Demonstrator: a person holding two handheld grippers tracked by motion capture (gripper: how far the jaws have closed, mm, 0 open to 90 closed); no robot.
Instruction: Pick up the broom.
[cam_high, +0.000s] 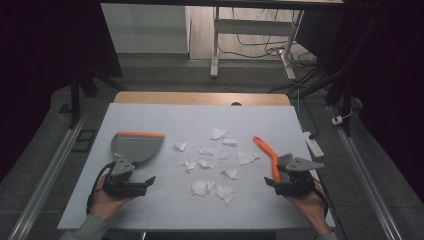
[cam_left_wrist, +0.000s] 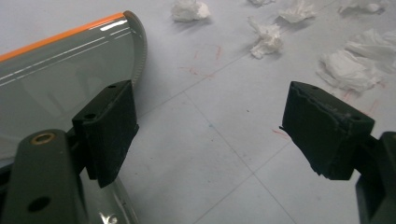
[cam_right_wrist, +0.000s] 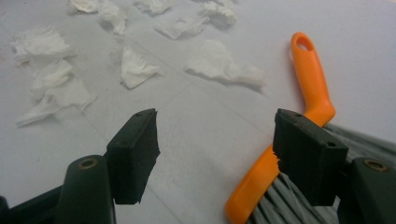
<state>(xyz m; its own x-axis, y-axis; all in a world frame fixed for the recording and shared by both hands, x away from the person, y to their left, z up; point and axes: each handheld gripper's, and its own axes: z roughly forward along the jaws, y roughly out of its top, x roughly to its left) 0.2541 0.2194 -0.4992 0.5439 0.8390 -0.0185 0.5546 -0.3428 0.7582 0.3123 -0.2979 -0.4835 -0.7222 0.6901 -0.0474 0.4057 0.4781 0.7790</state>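
left gripper (cam_high: 145, 183) sits just near of the grey plastic dustpan with orange lip (cam_high: 136, 145), jaws spread, empty. right gripper (cam_high: 272, 183) likewise spread beside the orange-handled grey-bristled brush (cam_high: 270, 156). crumpled white paper scraps (cam_high: 212, 165) lie between. advise gripping the brush handle squarely mid-length.

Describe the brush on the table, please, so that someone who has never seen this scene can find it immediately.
Look at the white table and go to its right side, past the scattered paper scraps. There, beside the right gripper, lies the brush. It is the only long thin thing there, with a bent orange handle and grey bristles; the dustpan on the left is broad and grey.
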